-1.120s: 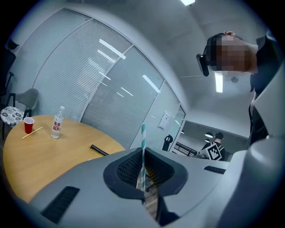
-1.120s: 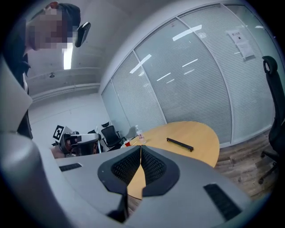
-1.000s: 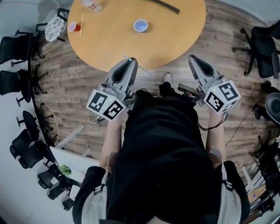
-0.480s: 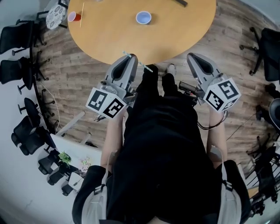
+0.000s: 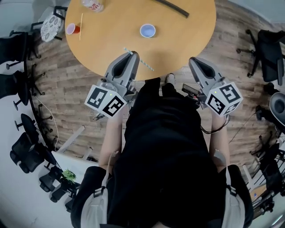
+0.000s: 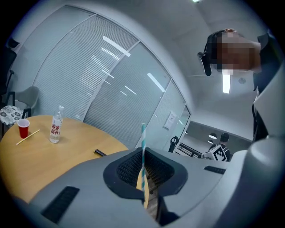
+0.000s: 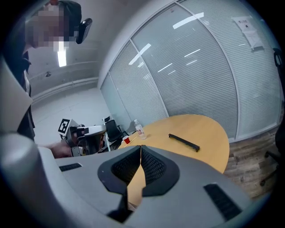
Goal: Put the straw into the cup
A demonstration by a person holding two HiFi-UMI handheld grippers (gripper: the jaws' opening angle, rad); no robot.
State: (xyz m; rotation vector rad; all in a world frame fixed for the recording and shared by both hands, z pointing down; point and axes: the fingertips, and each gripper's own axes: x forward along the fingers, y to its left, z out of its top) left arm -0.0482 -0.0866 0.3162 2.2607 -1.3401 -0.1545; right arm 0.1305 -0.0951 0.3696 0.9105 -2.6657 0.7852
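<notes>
My left gripper is shut on a teal-and-white striped straw just over the near edge of the round wooden table. In the left gripper view the straw stands upright between the closed jaws of that gripper. A small blue cup stands upright on the table beyond the left gripper, a short way off. My right gripper hangs over the floor just off the table's edge; in its own view this gripper is shut with nothing in it.
A red cup, a thin wooden stick and a clear water bottle sit at the table's far left. A long black bar lies at the far side. Office chairs stand around on the wooden floor.
Both grippers have moved forward toward the table. The left one, still holding the straw, now reaches over the table's edge, closer to the blue cup.
</notes>
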